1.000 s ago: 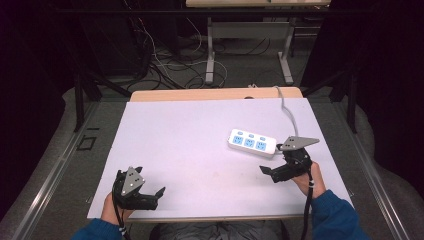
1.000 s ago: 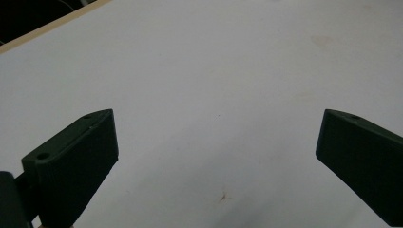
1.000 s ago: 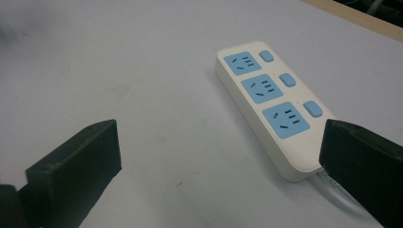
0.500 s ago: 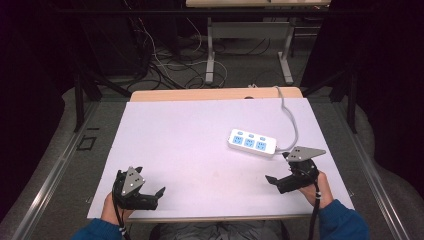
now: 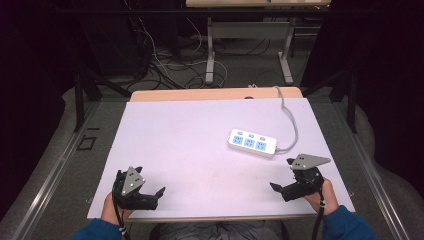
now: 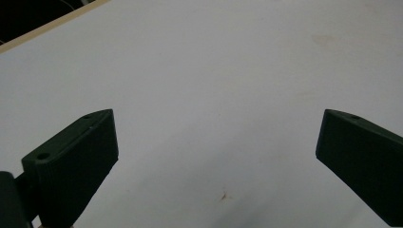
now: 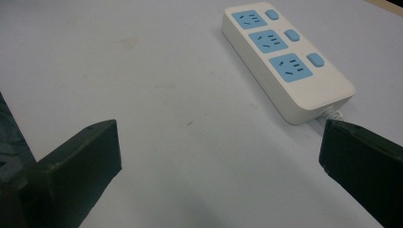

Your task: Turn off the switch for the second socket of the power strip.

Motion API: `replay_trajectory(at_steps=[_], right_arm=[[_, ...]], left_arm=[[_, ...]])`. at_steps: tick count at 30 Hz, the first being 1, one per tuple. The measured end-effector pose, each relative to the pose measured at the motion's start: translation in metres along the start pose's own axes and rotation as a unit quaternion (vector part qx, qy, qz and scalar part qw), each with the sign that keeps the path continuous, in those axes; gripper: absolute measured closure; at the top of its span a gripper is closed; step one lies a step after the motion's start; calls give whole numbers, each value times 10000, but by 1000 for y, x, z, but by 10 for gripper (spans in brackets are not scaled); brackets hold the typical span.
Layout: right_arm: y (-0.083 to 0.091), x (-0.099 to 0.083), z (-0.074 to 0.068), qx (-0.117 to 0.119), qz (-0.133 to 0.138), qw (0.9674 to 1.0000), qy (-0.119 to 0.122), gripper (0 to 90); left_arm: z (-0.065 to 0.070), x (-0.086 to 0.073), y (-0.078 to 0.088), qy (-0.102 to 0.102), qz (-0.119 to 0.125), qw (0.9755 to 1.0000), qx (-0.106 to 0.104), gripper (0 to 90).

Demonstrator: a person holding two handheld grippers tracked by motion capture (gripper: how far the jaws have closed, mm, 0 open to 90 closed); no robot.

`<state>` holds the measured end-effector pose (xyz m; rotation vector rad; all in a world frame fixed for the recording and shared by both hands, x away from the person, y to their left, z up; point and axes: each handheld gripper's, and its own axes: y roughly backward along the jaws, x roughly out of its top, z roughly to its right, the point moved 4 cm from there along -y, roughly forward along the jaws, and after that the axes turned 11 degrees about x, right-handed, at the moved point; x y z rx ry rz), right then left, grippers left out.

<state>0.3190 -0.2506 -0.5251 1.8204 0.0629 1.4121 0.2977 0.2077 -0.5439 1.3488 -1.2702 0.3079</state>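
White sheeting covers the counter (image 5: 190,135), where a power strip (image 5: 252,142) lies right of centre, untouched. Left gripper (image 5: 150,196) and right gripper (image 5: 280,189) are held wide open and empty near the front edge; no work appears begun.

power strip (image 5: 252,143): white, blue sockets | table (image 5: 190,140): white top | sleeves (image 5: 350,222): blue
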Motion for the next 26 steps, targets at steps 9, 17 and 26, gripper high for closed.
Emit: replay_trajectory(at_steps=[9,17,26], right_arm=[[4,-4,-5,-75,42,10000,25,0],[4,-5,-5,-69,9,9999,88,0],[5,-5,-3,-92,96,9999,47,0]], left_arm=[[1,0,0,26,-17,10000,-20,0],[1,0,0,16,-24,10000,-22,0],[1,0,-1,14,-12,10000,-14,0]])
